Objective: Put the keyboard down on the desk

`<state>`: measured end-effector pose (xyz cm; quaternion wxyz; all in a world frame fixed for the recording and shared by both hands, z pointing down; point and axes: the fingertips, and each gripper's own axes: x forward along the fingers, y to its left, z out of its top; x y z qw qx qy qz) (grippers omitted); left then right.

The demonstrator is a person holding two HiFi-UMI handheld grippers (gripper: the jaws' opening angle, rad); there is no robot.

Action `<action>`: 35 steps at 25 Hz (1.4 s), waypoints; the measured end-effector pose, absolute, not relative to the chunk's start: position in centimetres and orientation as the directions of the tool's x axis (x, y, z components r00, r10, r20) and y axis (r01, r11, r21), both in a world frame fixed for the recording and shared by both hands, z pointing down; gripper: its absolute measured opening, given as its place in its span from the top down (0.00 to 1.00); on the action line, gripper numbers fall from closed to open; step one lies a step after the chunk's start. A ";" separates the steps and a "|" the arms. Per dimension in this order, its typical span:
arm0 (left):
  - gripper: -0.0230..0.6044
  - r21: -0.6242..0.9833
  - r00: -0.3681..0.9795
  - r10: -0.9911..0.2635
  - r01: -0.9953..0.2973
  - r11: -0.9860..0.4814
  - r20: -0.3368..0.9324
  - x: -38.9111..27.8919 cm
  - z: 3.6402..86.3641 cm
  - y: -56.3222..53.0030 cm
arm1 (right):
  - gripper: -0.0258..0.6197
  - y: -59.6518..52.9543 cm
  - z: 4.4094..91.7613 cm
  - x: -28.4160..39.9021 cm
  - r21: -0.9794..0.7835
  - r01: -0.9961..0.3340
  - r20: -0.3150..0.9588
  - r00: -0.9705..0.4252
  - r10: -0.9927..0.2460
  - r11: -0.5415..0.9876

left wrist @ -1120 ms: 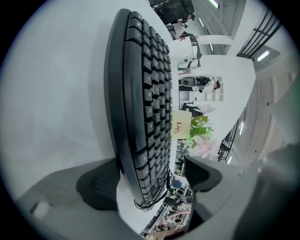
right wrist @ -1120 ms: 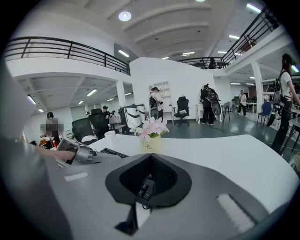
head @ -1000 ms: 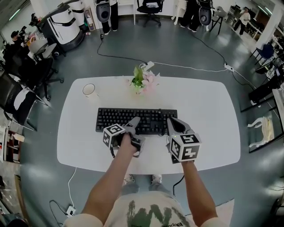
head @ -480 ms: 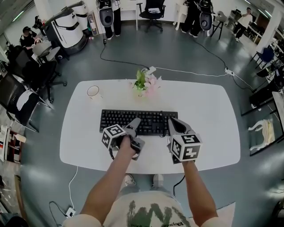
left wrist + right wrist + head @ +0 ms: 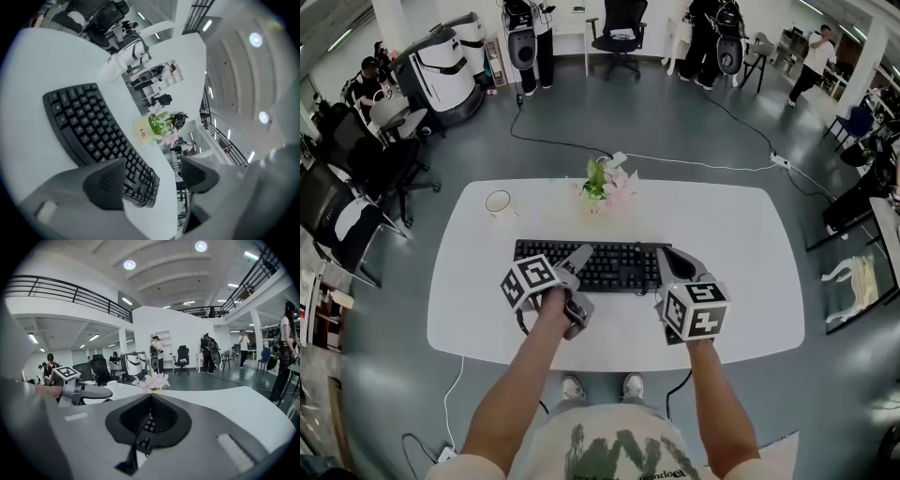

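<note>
The black keyboard (image 5: 581, 264) lies flat on the white desk (image 5: 731, 281), in front of the flower pot. My left gripper (image 5: 574, 265) hovers over its near edge, left of centre. In the left gripper view the gripper (image 5: 152, 171) is open, its jaws have just been closing a little, and nothing is between them; the keyboard (image 5: 89, 126) lies beyond. My right gripper (image 5: 671, 264) hangs over the keyboard's right end. In the right gripper view its tips (image 5: 150, 401) meet, and a few keys (image 5: 146, 425) show through the slit below.
A white cup (image 5: 498, 202) stands at the desk's far left, and a pot of pink flowers (image 5: 605, 178) sits at the far middle edge. Office chairs, machines and several people are on the floor beyond. A cable runs across the floor behind the desk.
My left gripper has lifted off the keyboard's edge and rolled, its marker cube swinging left. The right gripper has risen slightly. The keyboard stays on the desk.
</note>
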<state>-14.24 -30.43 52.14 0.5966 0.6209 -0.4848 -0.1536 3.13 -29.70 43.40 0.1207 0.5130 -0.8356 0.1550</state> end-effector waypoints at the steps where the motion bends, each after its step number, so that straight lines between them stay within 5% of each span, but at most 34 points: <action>1: 0.38 0.882 0.485 -0.788 -0.447 0.150 0.380 -14.4 51.4 -30.6 | 0.96 -29.7 43.2 3.1 -0.133 -0.895 0.356 -0.445 -0.822 0.426; 12: 0.62 0.581 0.469 -0.813 -0.787 -0.208 0.345 -16.0 44.2 -32.0 | 0.96 -30.1 40.3 2.9 -0.095 -0.893 0.300 -0.447 -0.843 0.440; 22: 0.68 0.325 0.421 -0.861 -0.888 -0.327 0.285 -17.4 41.3 -31.1 | 0.96 -30.0 39.0 2.9 -0.089 -0.882 0.264 -0.468 -0.843 0.462; 35: 0.96 0.139 0.392 -0.880 -0.920 -0.367 0.270 -17.2 40.6 -30.2 | 0.96 -30.2 38.5 2.8 -0.074 -0.887 0.242 -0.460 -0.854 0.456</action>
